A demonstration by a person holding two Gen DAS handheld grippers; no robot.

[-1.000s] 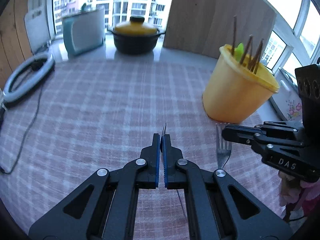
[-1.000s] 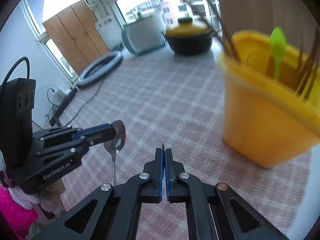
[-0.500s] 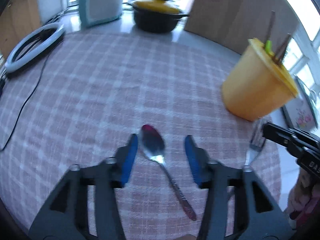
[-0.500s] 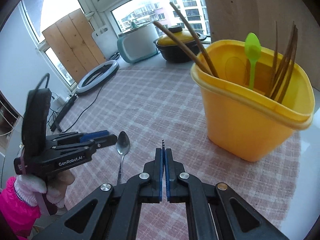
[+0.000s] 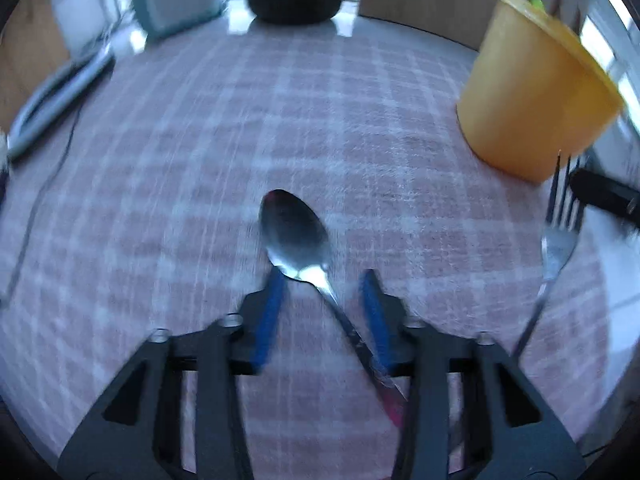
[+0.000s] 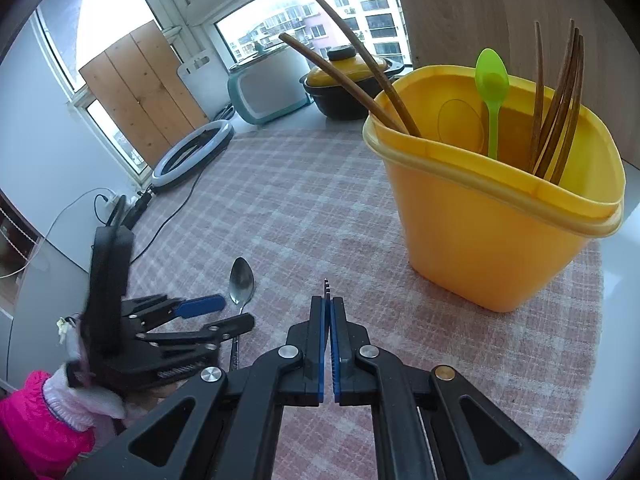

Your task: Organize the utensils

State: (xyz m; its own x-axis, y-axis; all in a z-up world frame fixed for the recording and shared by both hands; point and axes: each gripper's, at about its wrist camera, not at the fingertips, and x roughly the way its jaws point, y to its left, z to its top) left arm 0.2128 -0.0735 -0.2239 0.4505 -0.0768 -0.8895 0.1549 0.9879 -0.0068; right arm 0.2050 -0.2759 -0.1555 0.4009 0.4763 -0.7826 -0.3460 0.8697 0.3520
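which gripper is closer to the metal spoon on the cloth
Left. The left gripper straddles the spoon handle, jaws closing; the right gripper is off to its side, shut on a fork.

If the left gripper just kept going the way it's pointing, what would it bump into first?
Most likely the metal spoon lying on the checked tablecloth. The left gripper points steeply down with its closing jaws either side of the spoon's neck, not yet pressing it. Just behind that is the cloth itself; exact depth is hard to judge.
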